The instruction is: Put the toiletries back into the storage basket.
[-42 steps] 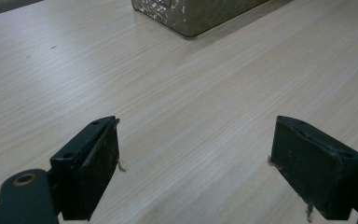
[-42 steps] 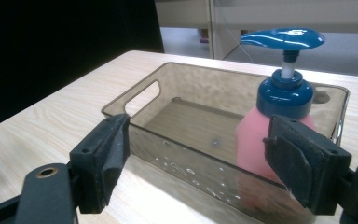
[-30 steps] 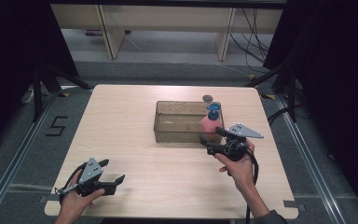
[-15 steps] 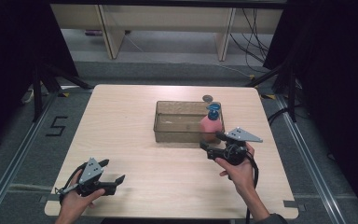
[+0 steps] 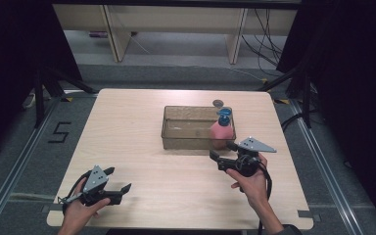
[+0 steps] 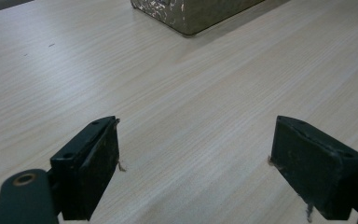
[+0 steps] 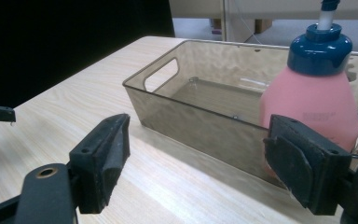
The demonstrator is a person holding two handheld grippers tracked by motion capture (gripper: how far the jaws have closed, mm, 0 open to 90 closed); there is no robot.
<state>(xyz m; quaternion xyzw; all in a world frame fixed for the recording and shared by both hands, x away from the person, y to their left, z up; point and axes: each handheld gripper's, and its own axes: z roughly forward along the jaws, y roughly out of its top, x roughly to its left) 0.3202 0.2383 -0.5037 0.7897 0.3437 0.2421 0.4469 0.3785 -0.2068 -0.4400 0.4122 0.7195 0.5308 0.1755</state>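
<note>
Pink bottle (image 5: 221, 131) upright in bin (image 5: 186, 139); right claw (image 5: 223, 153) now clear, spread wide.

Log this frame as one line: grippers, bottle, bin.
left gripper: open, near table edge | right gripper: open, facing bin | pink plastic bottle with blue cap: upright inside bin's right end | clear brown plastic bin: mid-table
</note>
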